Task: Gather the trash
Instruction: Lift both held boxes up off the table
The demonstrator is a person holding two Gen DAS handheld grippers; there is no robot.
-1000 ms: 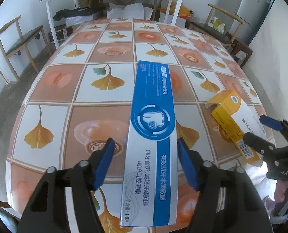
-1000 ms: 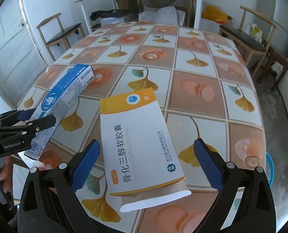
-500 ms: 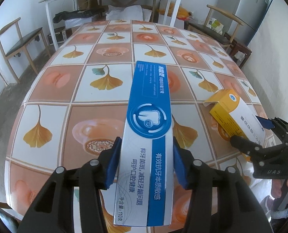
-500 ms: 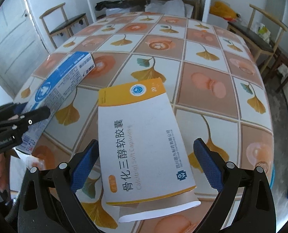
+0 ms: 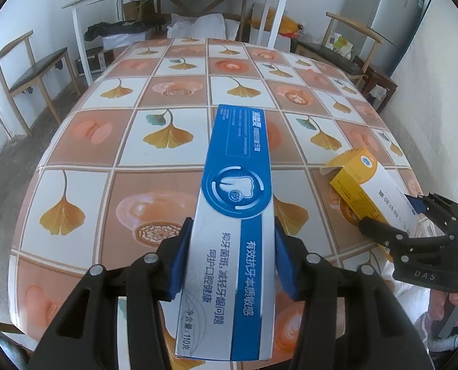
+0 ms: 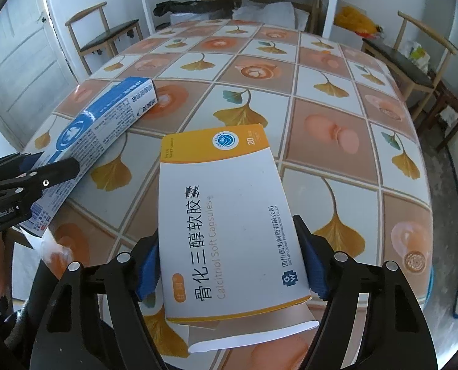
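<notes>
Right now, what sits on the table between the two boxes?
Nothing: only bare patterned tablecloth separates the blue box from the yellow box, seen in the right wrist view.

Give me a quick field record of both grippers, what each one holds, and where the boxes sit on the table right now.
left gripper: shut on blue toothpaste box, pads on its long sides
right gripper: jaws just closed in; pads against yellow-and-white capsule box
toothpaste box: lengthwise, pointing away across the table
capsule box: near end flap open
boxes: apart, side by side, toothpaste box to the left
table: ginkgo-leaf tile cloth
lifted: cannot tell
</notes>
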